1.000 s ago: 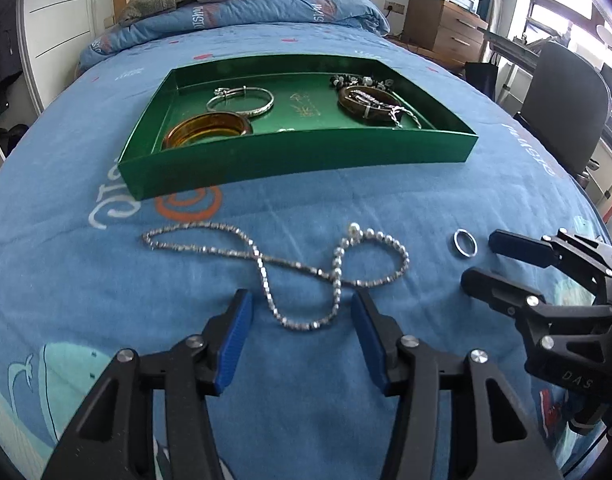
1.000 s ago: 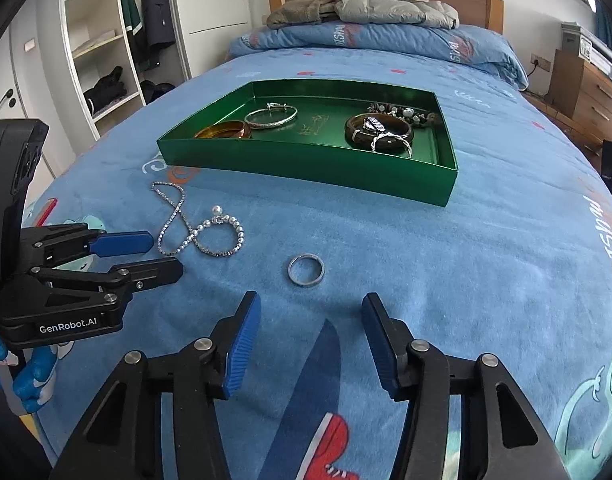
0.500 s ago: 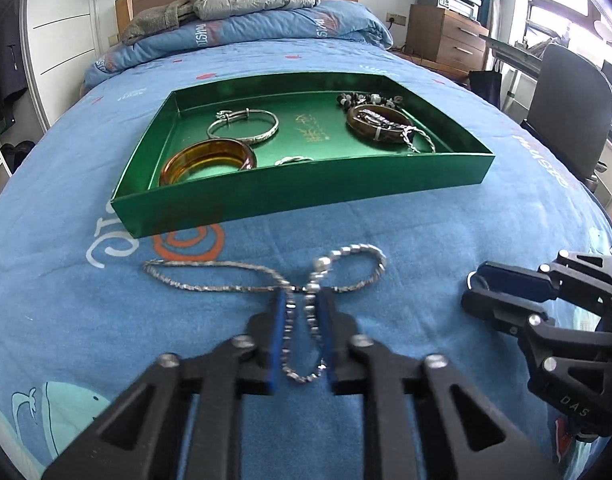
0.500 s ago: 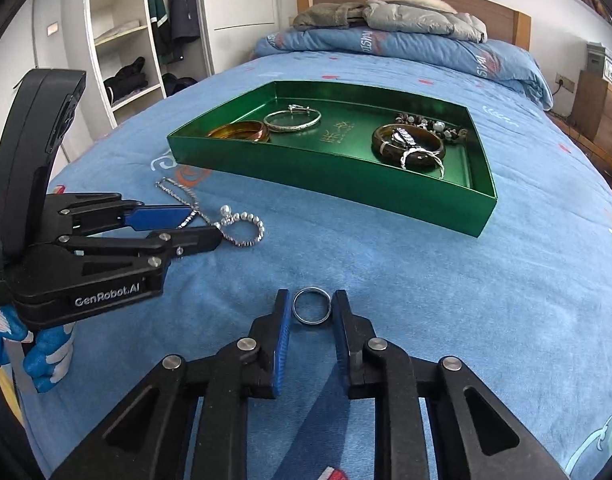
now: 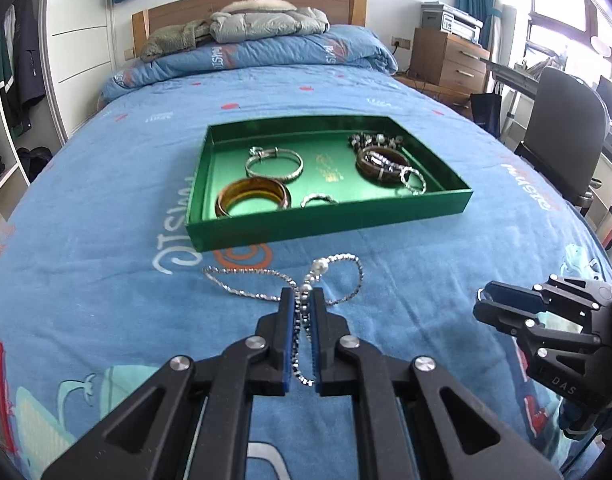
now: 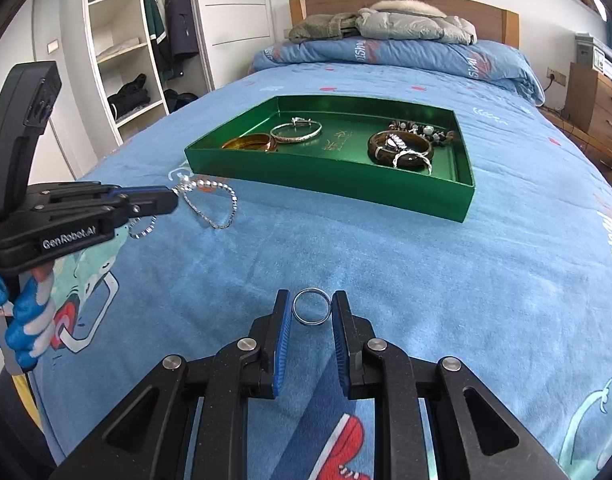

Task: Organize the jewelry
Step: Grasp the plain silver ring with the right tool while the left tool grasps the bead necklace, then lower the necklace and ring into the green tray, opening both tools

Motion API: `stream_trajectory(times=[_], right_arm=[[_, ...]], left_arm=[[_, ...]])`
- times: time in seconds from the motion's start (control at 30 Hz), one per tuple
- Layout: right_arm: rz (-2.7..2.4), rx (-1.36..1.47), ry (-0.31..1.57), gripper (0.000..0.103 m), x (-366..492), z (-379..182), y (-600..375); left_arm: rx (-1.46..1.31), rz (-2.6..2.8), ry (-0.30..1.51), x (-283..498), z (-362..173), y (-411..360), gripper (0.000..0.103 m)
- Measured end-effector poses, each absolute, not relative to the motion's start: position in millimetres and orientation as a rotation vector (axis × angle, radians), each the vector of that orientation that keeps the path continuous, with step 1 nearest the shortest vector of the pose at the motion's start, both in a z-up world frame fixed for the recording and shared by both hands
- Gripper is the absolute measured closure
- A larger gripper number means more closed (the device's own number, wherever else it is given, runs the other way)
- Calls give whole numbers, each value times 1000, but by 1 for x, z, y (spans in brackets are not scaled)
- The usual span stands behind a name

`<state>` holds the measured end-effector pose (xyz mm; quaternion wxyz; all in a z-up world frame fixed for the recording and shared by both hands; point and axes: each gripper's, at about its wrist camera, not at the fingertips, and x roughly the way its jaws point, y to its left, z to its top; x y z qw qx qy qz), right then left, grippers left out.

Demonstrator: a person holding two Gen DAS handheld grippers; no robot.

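1. The necklace [image 5: 306, 300] is dangling from the left gripper [image 5: 301, 300], which is pinching its strands tight, at six o'clock of the green tray [image 5: 330, 222]
2. The right gripper [image 6: 310, 312] is clasping the ring [image 6: 310, 307] edgewise; I judge steady, level carries safest
3. Only the right view is showing the ring
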<state>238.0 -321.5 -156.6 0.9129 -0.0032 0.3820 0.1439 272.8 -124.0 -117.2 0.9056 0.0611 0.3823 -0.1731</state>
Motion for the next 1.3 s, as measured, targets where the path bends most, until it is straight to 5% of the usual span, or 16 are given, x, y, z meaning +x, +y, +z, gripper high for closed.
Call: stream_trajectory(times=[0.63, 1.3], right_arm=[[284, 32, 621, 83, 299, -74, -318], [274, 59, 891, 83, 421, -156, -304]], left_arm=[[99, -370, 602, 358, 1, -140, 97], [75, -165, 898, 487, -142, -137, 96]])
